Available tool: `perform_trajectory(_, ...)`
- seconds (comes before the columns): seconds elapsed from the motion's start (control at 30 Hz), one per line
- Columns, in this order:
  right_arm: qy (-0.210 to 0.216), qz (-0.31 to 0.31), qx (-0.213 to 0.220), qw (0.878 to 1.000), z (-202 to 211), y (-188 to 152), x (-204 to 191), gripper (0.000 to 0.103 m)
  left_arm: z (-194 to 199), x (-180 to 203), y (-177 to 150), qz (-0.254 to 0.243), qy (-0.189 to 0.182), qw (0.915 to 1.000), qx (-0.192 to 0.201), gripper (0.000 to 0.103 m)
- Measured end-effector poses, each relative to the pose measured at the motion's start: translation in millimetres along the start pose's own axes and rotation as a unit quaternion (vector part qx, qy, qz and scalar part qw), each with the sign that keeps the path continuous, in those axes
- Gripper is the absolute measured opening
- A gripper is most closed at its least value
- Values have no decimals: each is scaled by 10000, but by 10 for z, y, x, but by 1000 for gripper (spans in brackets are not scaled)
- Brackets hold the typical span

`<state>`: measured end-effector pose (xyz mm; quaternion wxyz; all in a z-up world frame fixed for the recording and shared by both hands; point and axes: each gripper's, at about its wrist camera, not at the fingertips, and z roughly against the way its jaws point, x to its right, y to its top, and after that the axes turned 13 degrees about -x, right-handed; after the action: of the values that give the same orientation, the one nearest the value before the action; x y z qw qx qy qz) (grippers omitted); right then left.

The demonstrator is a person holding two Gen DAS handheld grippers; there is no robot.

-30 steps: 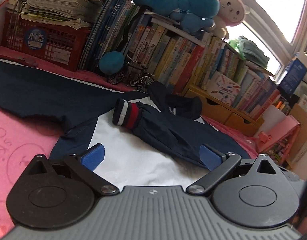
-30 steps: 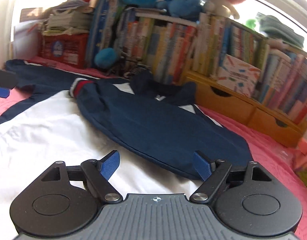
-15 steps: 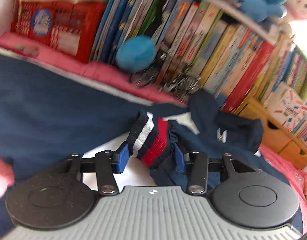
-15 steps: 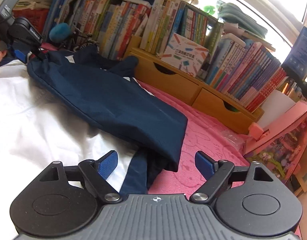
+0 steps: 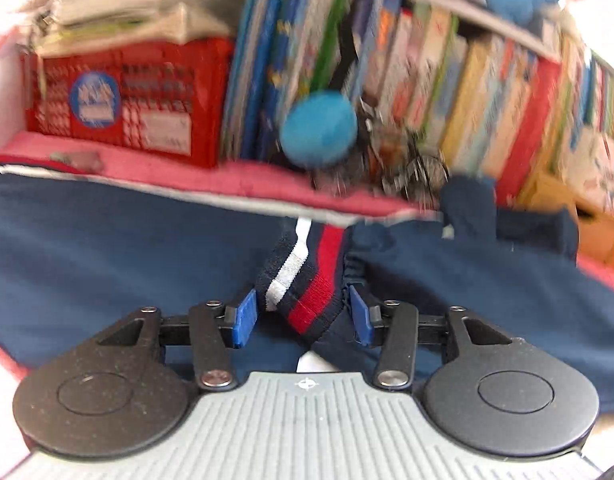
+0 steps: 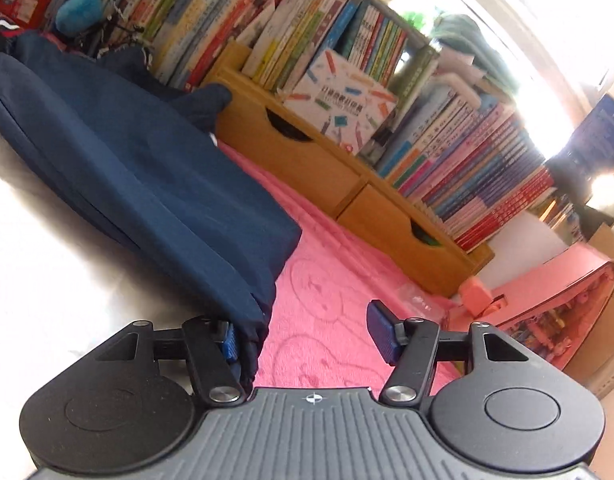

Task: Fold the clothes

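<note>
Navy fabric fills most of both views: a navy jacket (image 5: 107,264) spread flat on a pink blanket (image 6: 331,280). The left gripper (image 5: 303,316) sits low over the cloth and points toward the bookshelf, its blue pads (image 5: 243,318) set on either side of the striped cuff (image 5: 303,280), a ribbed band of navy, white and red. The pads lie just beside the cuff's edges; whether they actually press it cannot be told from this blurred view. The sleeve runs away to the gripper's right. Ahead of it, past the jacket's edge, stand a red crate (image 5: 123,108), a blue plush ball (image 5: 319,130) and a row of books (image 5: 467,92).

The right gripper (image 6: 307,336) is tilted, its jaws spread wide. The folded navy edge of the jacket (image 6: 251,320) rests against its left pad, while bare blanket lies between the fingers. Ahead and to its right are wooden drawers (image 6: 347,184) with books (image 6: 467,176) on top.
</note>
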<state>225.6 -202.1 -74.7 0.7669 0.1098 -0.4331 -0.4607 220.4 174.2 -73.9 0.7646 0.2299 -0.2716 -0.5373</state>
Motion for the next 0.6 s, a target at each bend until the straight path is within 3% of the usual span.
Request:
perform_trajectory(0.13,132,-43,-225,9997,-87,20,32,68,21,6,-57,-301,51,9995,-62,53)
perform_trajectory(0.17,79,14,-251,9997,-71,44,8,67,55,22,-70,-423,61,9991,-64,53)
perform_trajectory(0.23,368,67,-212,9991,77,91,-10,62,155,0,-91,-553,-55,9985,-22,53)
perform_trajectory(0.33,1820,-54,-83,9833,372,184,86,70,289,-99,-120,-596,-275,9978,74,57)
perform_trajectory(0.43,3314,-518,16,9421,544,343,203,79,255,-105,-131,-733,-22,9973,61,67)
perform_trajectory(0.47,3570,-672,30,9317,565,418,190,79,192,-96,-146,-779,61,9969,-8,71)
perform_trajectory(0.53,3721,-925,-2,9236,553,597,85,79,68,-116,-190,-734,-14,9972,-131,75)
perform_trajectory(0.6,3517,-1012,-59,9306,486,763,-110,77,-1,-138,-200,-634,-84,9977,-220,83)
